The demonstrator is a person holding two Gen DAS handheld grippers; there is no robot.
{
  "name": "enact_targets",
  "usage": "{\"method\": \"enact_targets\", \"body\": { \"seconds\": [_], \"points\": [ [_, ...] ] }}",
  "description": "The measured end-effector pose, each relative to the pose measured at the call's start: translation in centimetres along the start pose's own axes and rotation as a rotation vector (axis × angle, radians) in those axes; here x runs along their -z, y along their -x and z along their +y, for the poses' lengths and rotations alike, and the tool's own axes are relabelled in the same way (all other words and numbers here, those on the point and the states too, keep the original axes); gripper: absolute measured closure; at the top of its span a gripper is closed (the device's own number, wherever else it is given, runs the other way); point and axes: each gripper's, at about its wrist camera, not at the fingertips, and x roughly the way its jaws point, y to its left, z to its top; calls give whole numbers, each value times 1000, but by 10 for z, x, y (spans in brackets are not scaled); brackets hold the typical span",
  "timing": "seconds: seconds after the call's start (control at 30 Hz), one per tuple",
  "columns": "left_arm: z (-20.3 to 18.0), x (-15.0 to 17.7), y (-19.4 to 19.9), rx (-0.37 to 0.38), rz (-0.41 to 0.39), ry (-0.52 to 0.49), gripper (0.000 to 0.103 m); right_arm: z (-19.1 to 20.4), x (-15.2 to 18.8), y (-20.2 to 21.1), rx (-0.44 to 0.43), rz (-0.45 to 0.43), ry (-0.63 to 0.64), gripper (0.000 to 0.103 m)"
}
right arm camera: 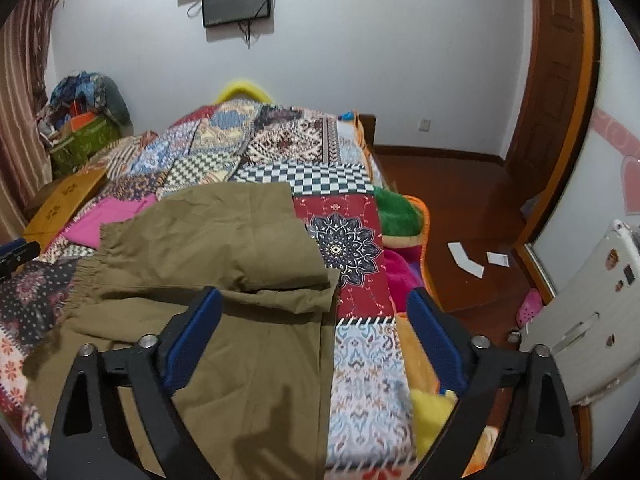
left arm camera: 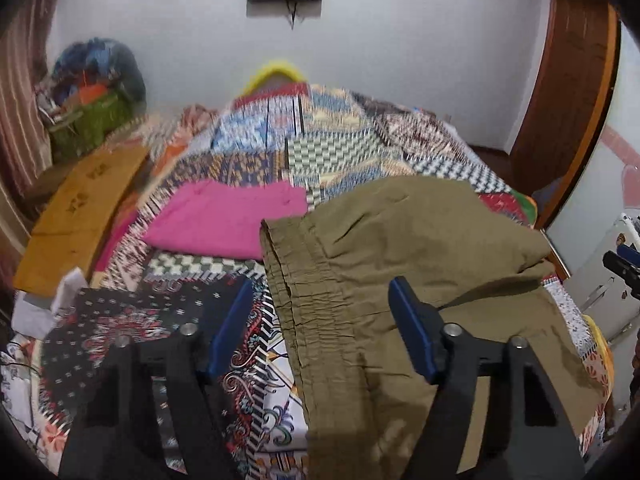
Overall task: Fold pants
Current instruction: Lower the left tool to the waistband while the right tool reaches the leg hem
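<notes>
While both grippers (left arm camera: 322,332) (right arm camera: 316,338) are held wide apart and empty, the pants (right arm camera: 224,240) are seen folded just beneath them on the quilt (right arm camera: 360,380).

A patchwork quilt (right arm camera: 308,172) covers the bed, with a folded pink cloth (left arm camera: 224,220) lying on it near the left edge. Beside the bed on that side sits a yellow-brown board (left arm camera: 80,216) and, further back, a green basket (right arm camera: 84,140) heaped with clutter. A dark screen (right arm camera: 236,0) hangs on the white wall. On the brown floor to the right — two white papers (right arm camera: 466,260) and a pink shoe (right arm camera: 530,308).
</notes>
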Motion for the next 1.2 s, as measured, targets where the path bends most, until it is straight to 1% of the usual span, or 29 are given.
{"method": "enact_targets", "body": {
  "seconds": [0.03, 0.07, 0.13, 0.23, 0.3, 0.37, 0.4, 0.43, 0.47, 0.5, 0.53, 0.57, 0.6, 0.63, 0.67, 0.73, 0.87, 1.03, 1.07, 1.13, 1.2],
  "points": [
    [2, -1, -9, 10, 23, 4, 43, 0, -1, -8, -4, 13, 10, 23],
    [6, -1, -23, 26, 54, 9, 46, -2, -3, -17, -8, 27, 18, 25],
    [8, 0, -39, 44, 94, 12, 51, -3, -6, -35, -23, 58, 28, 35],
    [7, 2, -64, 70, 148, -1, 53, -6, -9, -61, -52, 109, 28, 44],
    [5, 5, -79, 93, 188, -12, 54, -9, -10, -75, -69, 133, 22, 45],
    [3, 8, -94, 104, 229, -18, 63, -10, -12, -89, -103, 167, 17, 45],
    [2, 9, -99, 107, 245, -19, 64, -11, -12, -94, -114, 178, 14, 45],
    [2, 10, -103, 108, 251, -20, 65, -11, -11, -100, -133, 197, 10, 49],
    [2, 10, -105, 111, 254, -22, 70, -11, -13, -105, -153, 212, 8, 52],
    [1, 10, -107, 113, 252, -24, 74, -10, -14, -111, -172, 224, 7, 61],
    [1, 10, -107, 110, 250, -24, 78, -9, -14, -114, -195, 239, 6, 65],
    [1, 9, -108, 107, 245, -23, 82, -8, -13, -116, -197, 248, 7, 67],
    [0, 8, -108, 105, 240, -22, 85, -6, -13, -116, -185, 241, 16, 73],
    [1, 7, -109, 106, 237, -20, 96, -6, -12, -116, -179, 236, 21, 80],
    [1, 6, -109, 95, 234, -18, 99, -6, -13, -117, -175, 234, 23, 83],
    [4, 2, -115, 57, 238, -17, 100, -8, -15, -115, -168, 221, 14, 89],
    [12, 1, -125, 21, 245, -6, 100, -10, -22, -118, -155, 221, 19, 90],
    [24, 3, -131, -31, 260, 3, 100, -5, -20, -129, -79, 250, 92, 92],
    [28, 3, -131, -34, 267, 7, 100, -5, -19, -130, -65, 260, 104, 94],
    [35, 2, -129, -19, 277, 19, 100, -6, -18, -130, 1, 270, 133, 96],
    [40, -1, -123, -7, 271, 17, 100, -12, -22, -126, 0, 276, 124, 95]
  ]
}}
